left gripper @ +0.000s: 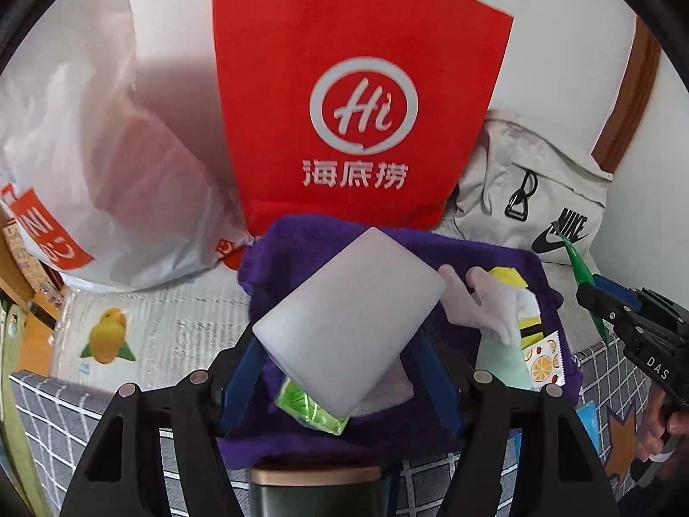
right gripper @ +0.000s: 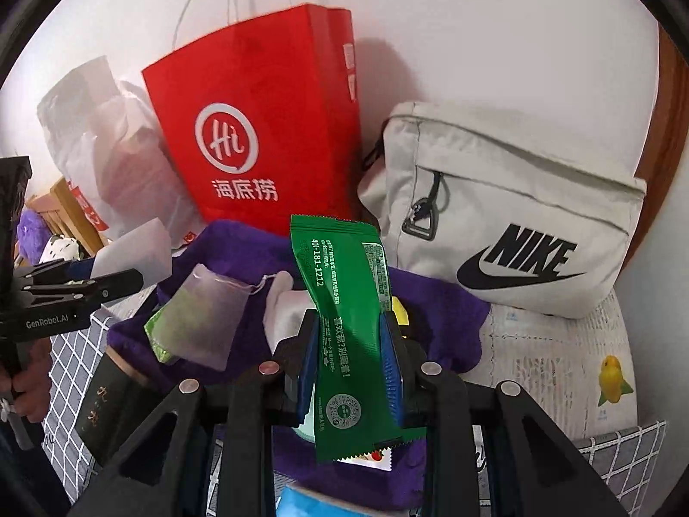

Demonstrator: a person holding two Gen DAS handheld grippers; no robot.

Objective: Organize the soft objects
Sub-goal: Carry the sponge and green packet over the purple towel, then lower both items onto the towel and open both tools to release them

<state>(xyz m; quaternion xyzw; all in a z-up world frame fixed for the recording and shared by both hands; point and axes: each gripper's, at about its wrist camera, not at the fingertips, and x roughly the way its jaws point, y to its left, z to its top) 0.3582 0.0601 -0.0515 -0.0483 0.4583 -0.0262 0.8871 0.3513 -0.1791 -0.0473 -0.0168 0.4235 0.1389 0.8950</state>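
Left gripper [left gripper: 344,344] clamping white translucent pouch [left gripper: 351,323], frame centre, jaws moderately wide. Right gripper [right gripper: 351,362] squeezing green snack packet [right gripper: 349,336] upright, jaws narrow. Pouch hiding much of purple cloth [left gripper: 495,258] beneath; its contents unclear. Farther up: red paper bag [left gripper: 357,99], grey Nike bag [right gripper: 516,207] leaning against wall.

Home bedroom, checked bedding [left gripper: 51,413], shopping bags [left gripper: 344,86], sling bag [right gripper: 516,215] against wall
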